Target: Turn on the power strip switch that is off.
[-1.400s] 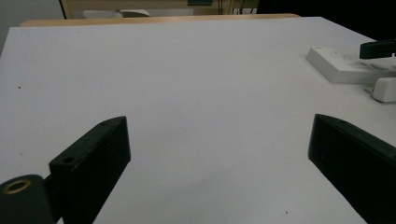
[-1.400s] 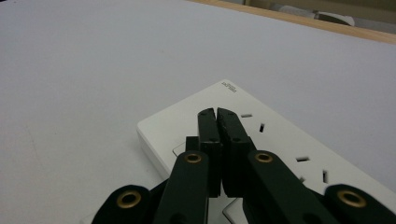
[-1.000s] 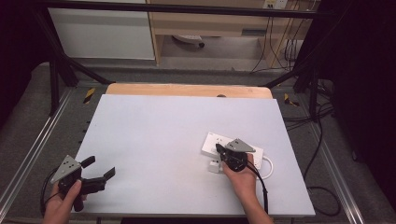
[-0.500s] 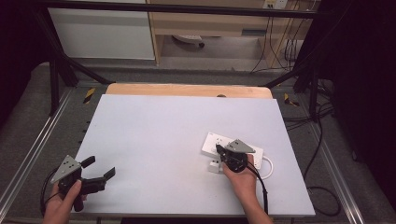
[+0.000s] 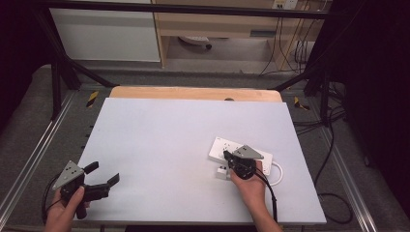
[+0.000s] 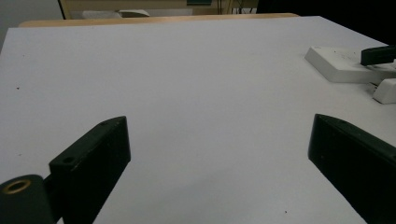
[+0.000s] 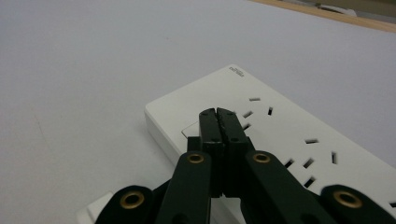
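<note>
Two tongs are at work over the pale grey rectangular surface (image 5: 183, 140): the right tongs (image 7: 218, 122) sit with their jaws pressed together and nothing visible between them, tips resting over the near end of the white plastic multi-socket power strip (image 7: 299, 135), by what looks like its square switch, while the left tongs (image 5: 104, 175) hover wide open and empty, well to the left of the strip. The strip lies right of the surface's middle, with a small white plug-like block (image 5: 222, 172) just beside its near-left corner and a white cable loop (image 5: 276, 171) at its right end. As I judge it, a sideways push could skid the light strip, since nothing pins it; closed tips may slip off the smooth casing, or the cable could snag.
</note>
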Tool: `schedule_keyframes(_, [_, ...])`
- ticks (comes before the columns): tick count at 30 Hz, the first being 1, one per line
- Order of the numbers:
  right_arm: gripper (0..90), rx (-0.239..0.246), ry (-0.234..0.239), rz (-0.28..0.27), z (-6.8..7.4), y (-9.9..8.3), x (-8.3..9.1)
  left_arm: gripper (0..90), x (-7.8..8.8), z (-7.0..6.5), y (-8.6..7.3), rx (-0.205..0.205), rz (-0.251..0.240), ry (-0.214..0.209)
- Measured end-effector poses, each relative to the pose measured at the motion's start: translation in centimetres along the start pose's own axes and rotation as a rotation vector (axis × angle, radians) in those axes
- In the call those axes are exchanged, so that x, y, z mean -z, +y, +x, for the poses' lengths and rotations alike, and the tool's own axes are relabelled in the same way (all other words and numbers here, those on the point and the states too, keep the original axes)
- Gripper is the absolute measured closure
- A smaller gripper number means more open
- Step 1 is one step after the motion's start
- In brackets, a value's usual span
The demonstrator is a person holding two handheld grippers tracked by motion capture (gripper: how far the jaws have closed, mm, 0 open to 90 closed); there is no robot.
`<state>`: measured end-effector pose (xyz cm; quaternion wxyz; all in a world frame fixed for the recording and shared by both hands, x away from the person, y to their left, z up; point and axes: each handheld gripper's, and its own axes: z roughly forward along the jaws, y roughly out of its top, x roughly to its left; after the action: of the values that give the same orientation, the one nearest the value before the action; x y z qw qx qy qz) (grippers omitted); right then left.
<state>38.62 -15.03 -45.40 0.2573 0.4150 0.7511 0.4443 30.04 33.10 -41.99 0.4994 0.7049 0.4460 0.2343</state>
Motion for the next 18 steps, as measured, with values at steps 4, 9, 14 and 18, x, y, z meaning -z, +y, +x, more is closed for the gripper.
schedule_keyframes(4, [90.0, 0.004, -0.006, 0.003, 0.03, 0.02, 0.03, 5.9, 0.00, -0.01, 0.00, 0.000, -0.001, 0.000])
schedule_keyframes(9, [90.0, 0.005, -0.008, 0.003, 0.06, 0.01, 0.03, 5.9, 0.00, -0.03, 0.00, -0.001, -0.001, 0.000])
schedule_keyframes(14, [90.0, 0.004, -0.008, 0.005, 0.08, 0.01, 0.06, 5.9, -0.01, -0.03, 0.00, -0.001, 0.000, 0.000])
schedule_keyframes(18, [90.0, 0.003, -0.009, 0.005, 0.09, 0.00, 0.07, 5.9, -0.01, -0.03, 0.00, -0.001, 0.000, 0.000])
